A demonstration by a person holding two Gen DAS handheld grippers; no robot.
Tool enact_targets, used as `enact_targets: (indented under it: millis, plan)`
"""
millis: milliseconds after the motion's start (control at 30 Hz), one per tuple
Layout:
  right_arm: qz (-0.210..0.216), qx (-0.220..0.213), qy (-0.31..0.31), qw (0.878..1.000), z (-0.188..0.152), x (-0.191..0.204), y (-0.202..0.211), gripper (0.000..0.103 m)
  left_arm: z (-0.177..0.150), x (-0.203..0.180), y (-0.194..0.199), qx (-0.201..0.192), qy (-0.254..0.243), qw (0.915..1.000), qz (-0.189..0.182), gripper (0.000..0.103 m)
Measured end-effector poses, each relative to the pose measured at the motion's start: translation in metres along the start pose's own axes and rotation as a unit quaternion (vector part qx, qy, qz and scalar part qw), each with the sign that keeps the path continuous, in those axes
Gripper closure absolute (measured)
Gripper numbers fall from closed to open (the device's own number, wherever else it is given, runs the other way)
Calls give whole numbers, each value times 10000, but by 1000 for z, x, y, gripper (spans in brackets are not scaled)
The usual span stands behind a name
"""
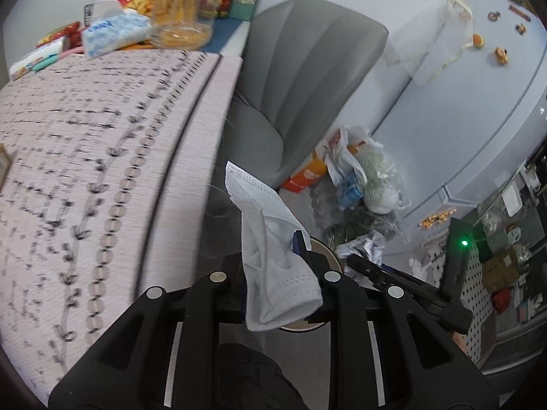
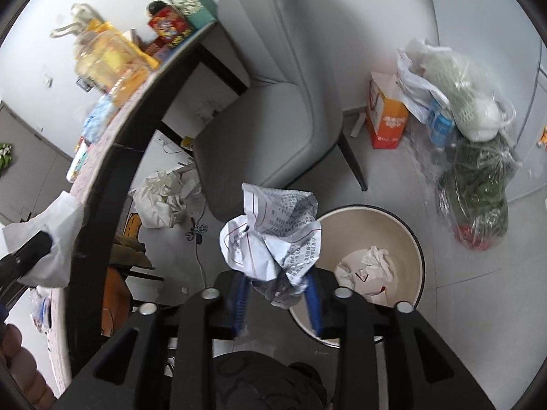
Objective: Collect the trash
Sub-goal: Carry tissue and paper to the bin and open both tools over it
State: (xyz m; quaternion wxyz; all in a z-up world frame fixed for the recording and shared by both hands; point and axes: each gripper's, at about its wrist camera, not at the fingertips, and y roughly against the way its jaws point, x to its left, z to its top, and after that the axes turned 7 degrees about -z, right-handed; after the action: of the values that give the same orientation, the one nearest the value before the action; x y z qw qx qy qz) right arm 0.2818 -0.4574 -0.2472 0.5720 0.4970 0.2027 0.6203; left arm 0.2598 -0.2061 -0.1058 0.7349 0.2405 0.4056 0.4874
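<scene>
My left gripper is shut on a white tissue, which sticks up between its fingers just off the table's edge. The same tissue shows at the left of the right wrist view. My right gripper hangs beside the near rim of a round beige trash bin. A crumpled printed paper stands between its blue fingers, which are spread with a gap beside the paper. White scraps lie in the bin. In the left wrist view the bin's rim peeks out behind the tissue.
A table with a patterned pink cloth carries a tissue box and an oil bottle. A grey chair stands behind the bin. An orange box and plastic bags crowd the floor beside a pale fridge.
</scene>
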Motion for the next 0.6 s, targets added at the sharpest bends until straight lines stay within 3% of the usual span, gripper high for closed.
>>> enact_targets:
  millis: [100, 167, 467, 500, 567, 600]
  plan:
    - [10, 56, -129, 9999, 0, -17, -12, 38, -1, -11, -21, 180, -80, 9998, -40, 82]
    - [63, 75, -223, 9997, -2, -28, -14, 33, -1, -17, -34, 302, -148, 9994, -75, 82]
    - [30, -129, -716, 9973, -19, -81, 21, 30, -14, -51, -98, 851, -294, 9950, -432, 80]
    - [5, -160, -741, 9971, -21, -84, 26, 30, -15, -53, -104, 894, -275, 9944, -493, 75]
    - [-10, -227, -778, 9967, -24, -90, 39, 30, -17, -57, -120, 1019, -221, 9929, -580, 51]
    - [-23, -252, -796, 9965, -26, -92, 44, 30, -18, -59, -125, 1053, -194, 9923, -626, 34]
